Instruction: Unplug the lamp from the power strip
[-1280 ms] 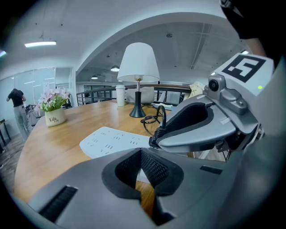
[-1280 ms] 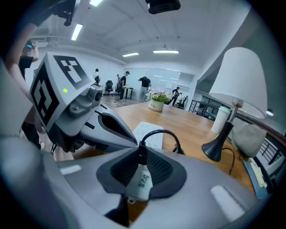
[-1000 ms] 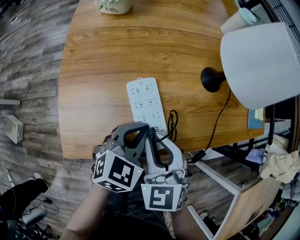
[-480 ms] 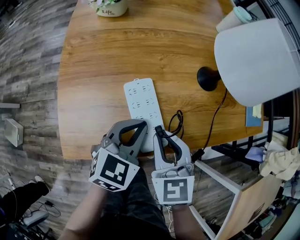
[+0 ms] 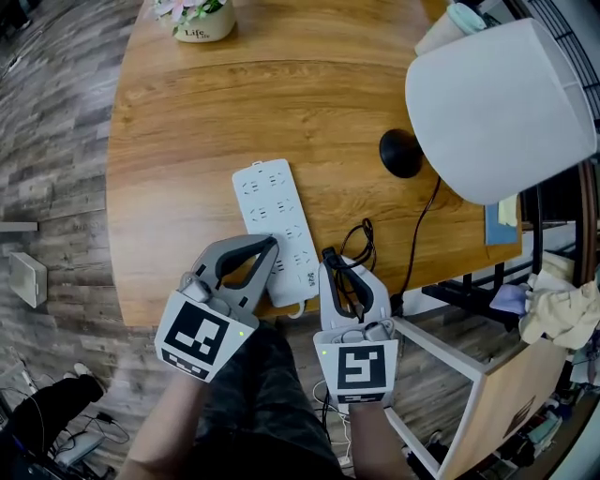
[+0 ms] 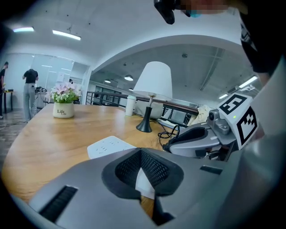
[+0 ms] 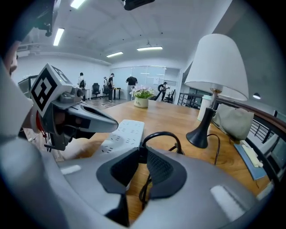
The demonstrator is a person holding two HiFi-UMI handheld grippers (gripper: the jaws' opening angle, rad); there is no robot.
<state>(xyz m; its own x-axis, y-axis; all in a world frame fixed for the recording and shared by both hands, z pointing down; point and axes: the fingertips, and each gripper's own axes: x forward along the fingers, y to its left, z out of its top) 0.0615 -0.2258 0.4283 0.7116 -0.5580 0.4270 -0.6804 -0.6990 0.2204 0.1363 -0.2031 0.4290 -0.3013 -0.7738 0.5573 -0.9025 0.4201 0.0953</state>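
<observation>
A white power strip (image 5: 274,225) lies on the round wooden table (image 5: 187,141). My left gripper (image 5: 269,247) is shut, with its tips resting on the strip's near end. My right gripper (image 5: 330,259) is shut on the lamp's black plug (image 7: 142,152), which is off the strip and just to its right. The black cord (image 5: 362,240) loops from the plug and runs to the lamp's black base (image 5: 400,153) under the white shade (image 5: 497,108). In the left gripper view the pads (image 6: 154,170) meet over the strip (image 6: 109,146).
A potted flower (image 5: 195,19) stands at the table's far edge, and a pale cup (image 5: 448,26) stands behind the lamp. Past the table's right edge are a white metal frame (image 5: 441,349) and crumpled cloths (image 5: 561,319). People stand far off in the room.
My right gripper has drawn the plug out of the strip's near end and carried it to the right. The left gripper stays on the strip's near end.
</observation>
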